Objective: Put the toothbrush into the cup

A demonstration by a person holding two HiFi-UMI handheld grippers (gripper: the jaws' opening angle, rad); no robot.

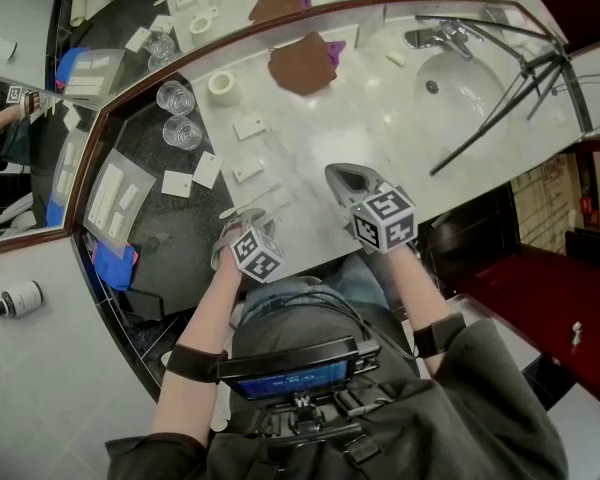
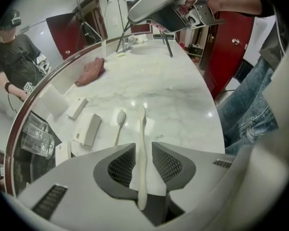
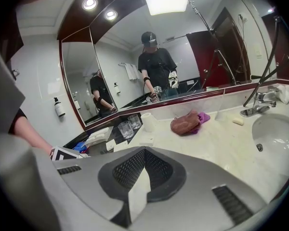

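Two grippers are over the white marble worktop (image 1: pixel 310 138), held side by side near its front edge. On the left gripper (image 2: pixel 143 147) the jaws stand apart with a white toothbrush (image 2: pixel 142 172) lengthwise in the gap, and the pads are not pressing on it. Its handle end sits back in the gripper's throat and its head reaches out over the marble. Whether the head touches the worktop cannot be told. A second toothbrush (image 2: pixel 119 126) lies flat just beside it, next to some small white boxes (image 2: pixel 90 129). On the right gripper (image 3: pixel 144 152) the jaws are closed with nothing held. Two clear glasses (image 1: pixel 175 97) stand upright on the dark part of the worktop by the mirror, well apart from both toothbrushes. A brown cloth (image 1: pixel 302 63) lies between the glasses and the sink (image 1: pixel 475 93).
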